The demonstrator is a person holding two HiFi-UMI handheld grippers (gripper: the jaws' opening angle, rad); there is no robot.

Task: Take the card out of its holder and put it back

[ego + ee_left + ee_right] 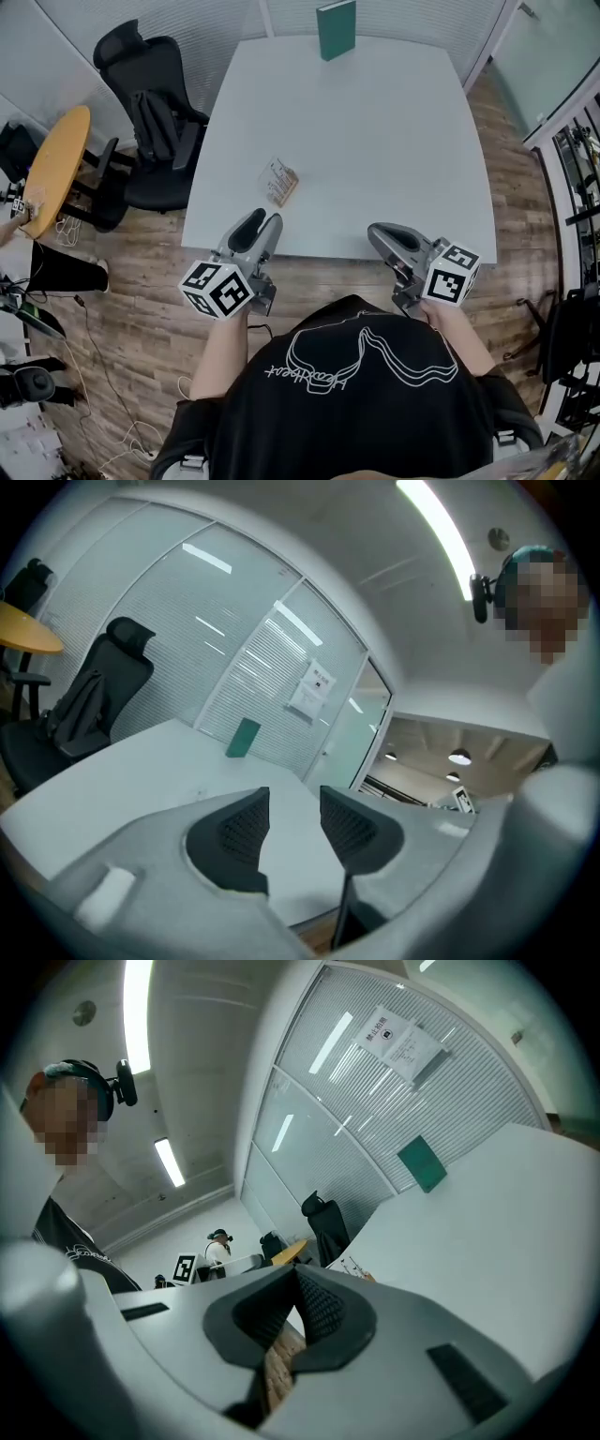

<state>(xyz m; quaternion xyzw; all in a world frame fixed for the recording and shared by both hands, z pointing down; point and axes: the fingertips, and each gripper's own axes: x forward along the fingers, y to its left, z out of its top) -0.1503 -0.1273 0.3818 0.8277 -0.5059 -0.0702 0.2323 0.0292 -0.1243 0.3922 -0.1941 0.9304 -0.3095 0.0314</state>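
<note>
1. Frosted glass partitions and slatted blinds close off the room at the back, and a wood-plank floor [141,309] runs under everything.
2. Broad and white, the table [375,141] fills the middle of the head view, and most of its top is bare.
3. A black office chair [155,122] stands at the table's left side, with a round yellow side table [56,164] beyond it.
4. A green book [336,30] stands upright at the table's far edge, well apart from everything else.
5. The left tongs [260,225] hang over the table's near edge. Their jaws are spread apart, and only tabletop shows between the pads, so they grip nothing.
6. The right tongs [380,234] sit further along the same edge. Their tips are pressed together with nothing between them.
7. The holder [279,181] lies flat on the table just beyond the left tongs and touches neither pair. It is too small in these views to tell whether the card sits inside it.
8. Both tongs are off the holder and close to the person's body, so no step is in hand. This looks like either the end of the take-out-and-return cycle or the moment before it starts, and the pictures do not settle which. If it has not started, every step remains: grip the holder, draw the card out, then slide it back in.
</note>
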